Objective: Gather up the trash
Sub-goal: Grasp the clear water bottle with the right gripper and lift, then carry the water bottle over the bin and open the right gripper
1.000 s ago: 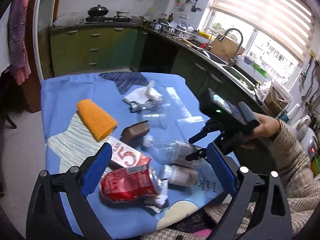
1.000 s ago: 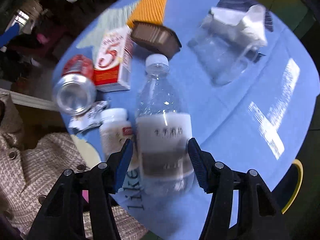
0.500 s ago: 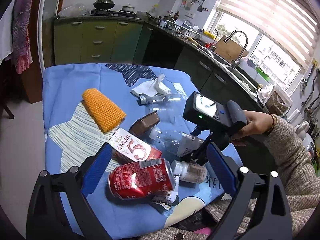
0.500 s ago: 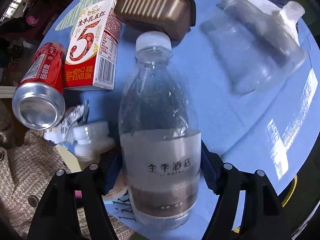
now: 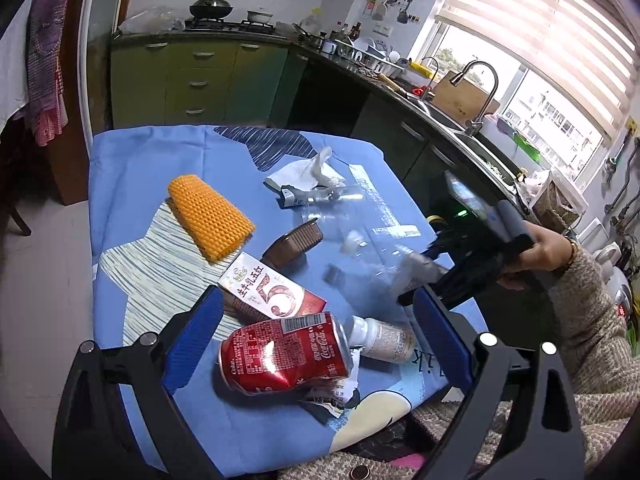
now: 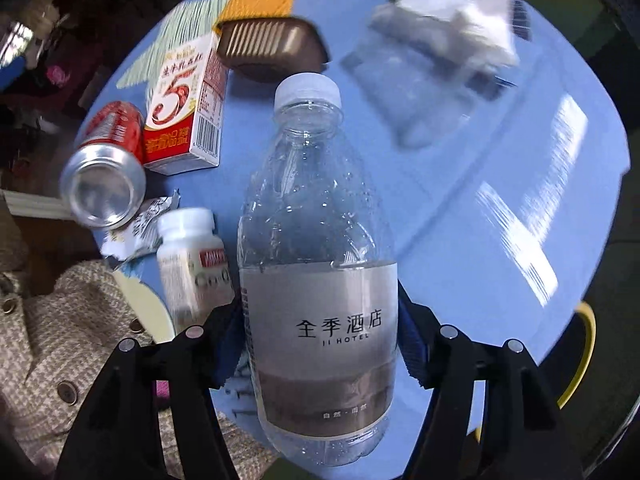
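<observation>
Bottle pinched at the label

Our right tool pinches the clear, empty plastic water bottle mid-label: light, slippery, easily crushed.

We see a table covered by a blue patterned cloth. Directly on it lie an orange honeycomb sleeve, a brown tray, a carton, a red can, a small white bottle, a torn wrapper, crumpled tissue and, possibly, clear plastic packaging.
</observation>
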